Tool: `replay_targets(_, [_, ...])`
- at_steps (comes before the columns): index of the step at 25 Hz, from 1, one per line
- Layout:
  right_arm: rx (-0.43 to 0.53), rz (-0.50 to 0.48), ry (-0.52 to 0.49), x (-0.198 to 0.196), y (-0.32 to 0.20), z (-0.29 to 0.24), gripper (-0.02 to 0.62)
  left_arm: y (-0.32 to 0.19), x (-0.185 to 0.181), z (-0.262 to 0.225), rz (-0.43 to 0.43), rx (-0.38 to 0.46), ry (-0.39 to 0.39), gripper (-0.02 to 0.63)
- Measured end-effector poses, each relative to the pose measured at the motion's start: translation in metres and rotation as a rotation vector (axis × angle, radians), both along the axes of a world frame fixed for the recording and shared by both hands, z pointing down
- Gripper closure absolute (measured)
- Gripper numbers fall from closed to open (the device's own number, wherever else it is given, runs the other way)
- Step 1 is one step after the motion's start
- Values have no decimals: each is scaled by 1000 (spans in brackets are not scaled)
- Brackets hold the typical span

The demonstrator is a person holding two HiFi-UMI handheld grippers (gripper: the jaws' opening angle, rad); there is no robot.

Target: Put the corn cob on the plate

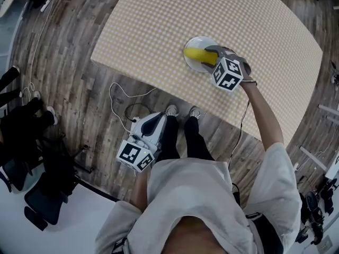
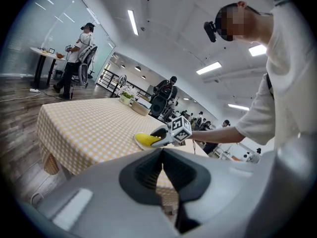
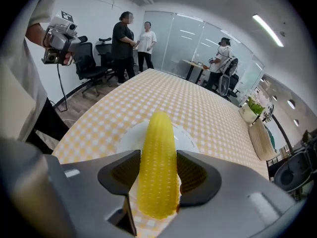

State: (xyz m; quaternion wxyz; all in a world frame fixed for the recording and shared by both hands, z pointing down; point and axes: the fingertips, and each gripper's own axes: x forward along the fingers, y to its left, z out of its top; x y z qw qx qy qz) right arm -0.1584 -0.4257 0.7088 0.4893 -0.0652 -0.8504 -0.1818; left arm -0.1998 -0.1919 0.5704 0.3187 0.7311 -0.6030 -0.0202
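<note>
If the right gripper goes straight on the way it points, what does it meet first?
Probably the plate: the right gripper, shut on the cob, aims down at it, so the cob's tip lands there first. Gap unclear.

Left gripper (image 2: 161,161) jaws together, corn cob (image 2: 145,141) beyond

Plate (image 1: 197,42) partly hidden by corn cob (image 1: 196,55); cob's near end behind right gripper (image 1: 207,57).

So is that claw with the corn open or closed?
Closed: both pads of the right gripper press the corn cob, held over the plate.
</note>
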Motion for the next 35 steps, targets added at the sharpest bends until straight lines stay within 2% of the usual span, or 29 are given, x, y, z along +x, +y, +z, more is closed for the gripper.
replay_targets(4, [-3,-55,84,-5,2,4,362,-2,-6,-3,-13,7,1,598])
replay_targets(7, [-12,-63,99,-5,1,5,362,-2,-6,-3,-18,10,6,598])
replay_targets(16, [0,-61,76,-6,2,5,357,2,-14,-5,-30,16,1,598])
replay_targets(20, [-22,-59,45,-7,2,-2,290,3,-13,-6,-31,14,4,598])
replay_targets(27, [5,-9,-3,-1,-3,-19,301,4,-8,-9,-5,30,-1,598])
replay_targets(30, [20,13,-35,0,-3,-34,324,4,-10,-17,-1,47,-12,598])
replay_targets(35, [69,87,-151,8,-3,-67,481,3,-3,-33,16,80,-28,598])
